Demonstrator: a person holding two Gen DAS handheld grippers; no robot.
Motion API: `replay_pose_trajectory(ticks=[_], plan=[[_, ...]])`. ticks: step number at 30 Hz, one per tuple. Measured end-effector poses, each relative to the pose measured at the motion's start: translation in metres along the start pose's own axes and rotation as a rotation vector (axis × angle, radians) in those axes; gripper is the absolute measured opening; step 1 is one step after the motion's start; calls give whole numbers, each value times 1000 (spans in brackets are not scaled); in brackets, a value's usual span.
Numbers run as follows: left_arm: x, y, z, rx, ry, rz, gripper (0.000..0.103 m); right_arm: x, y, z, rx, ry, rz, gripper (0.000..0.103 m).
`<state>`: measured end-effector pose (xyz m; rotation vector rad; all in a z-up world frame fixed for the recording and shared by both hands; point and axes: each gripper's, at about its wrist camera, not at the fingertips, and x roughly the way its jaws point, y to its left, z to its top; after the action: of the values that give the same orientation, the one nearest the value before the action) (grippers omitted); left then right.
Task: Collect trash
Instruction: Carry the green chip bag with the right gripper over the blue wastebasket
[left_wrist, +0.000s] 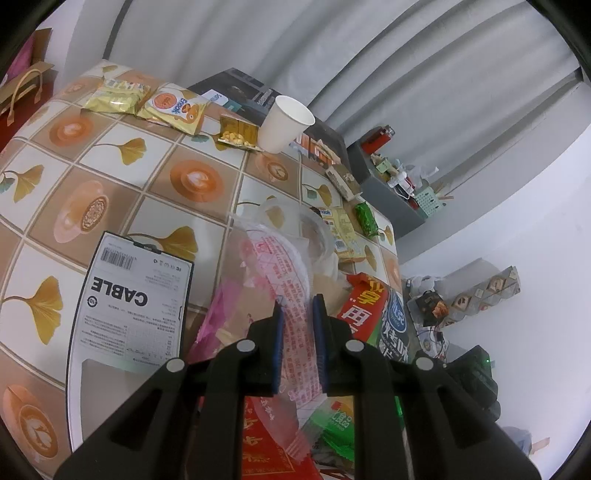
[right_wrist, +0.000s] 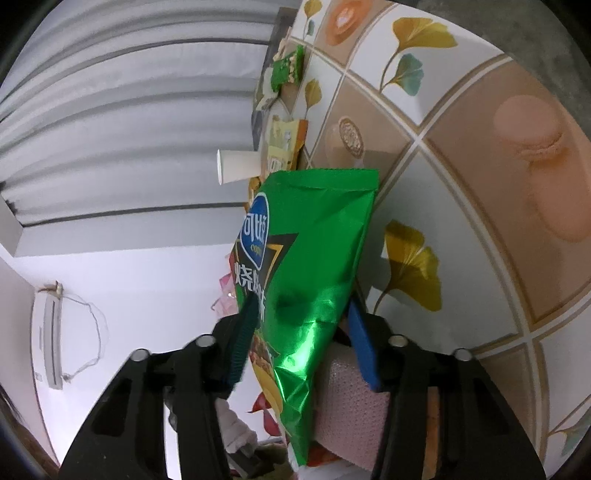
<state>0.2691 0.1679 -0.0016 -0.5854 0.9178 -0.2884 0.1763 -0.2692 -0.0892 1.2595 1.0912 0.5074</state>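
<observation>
**Green chip bag over the sack mouth, release under way**

The left gripper (left_wrist: 298, 314) has its jaws clamped on the rim of a clear plastic bag with pink print (left_wrist: 291, 295), holding it open at the near right edge of the surface (left_wrist: 147, 173). Wrappers already lie inside or around it: a red packet (left_wrist: 364, 306) and a dark chip bag (left_wrist: 393, 325) just right of the jaws.

In the right wrist view the right gripper (right_wrist: 301, 314) has a green chip bag (right_wrist: 314, 251) standing between its jaws. The left pad touches the foil; the right pad stands a little off it, so the jaws are apart and not pressing. Whether the bag rests on something below I cannot tell.

I judge the step to be dropping this bag into the held sack. The next move calls for the right jaws to spread enough for the foil to slide free, while the left holds the rim steady.

Farther off, a paper cup (left_wrist: 284, 123), yellow snack packets (left_wrist: 147, 103) and a white cable box (left_wrist: 131, 302) remain to be gathered.
</observation>
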Motion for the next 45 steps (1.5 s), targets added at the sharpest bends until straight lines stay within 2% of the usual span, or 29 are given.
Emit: replay_pose_trajectory(ticks=[3,9,13,22,31,38,45], plan=[[0,0,0,-1,-2,-3,14,1,4,-1,-19,-8,-18,25],[-7,-2,-1,5,-23,-27,14,2,6,1,-19,-11,19,11],[-17,-5,-1,8,-49,-60,14,3,8,0,-16,-12,63,6],[-50,-15,-6,34,-127,-111,14,3,22,-2,-16,-7,188,3],[-78,-27,-21,43,-165,-131,14,-15,39,0,-29,-39,328,1],[-100,-48,-38,79,-182,-158,14,-54,52,-11,-93,-117,385,0],[-91,-94,-61,153,-115,-206,14,-123,29,-48,-128,-248,397,0]])
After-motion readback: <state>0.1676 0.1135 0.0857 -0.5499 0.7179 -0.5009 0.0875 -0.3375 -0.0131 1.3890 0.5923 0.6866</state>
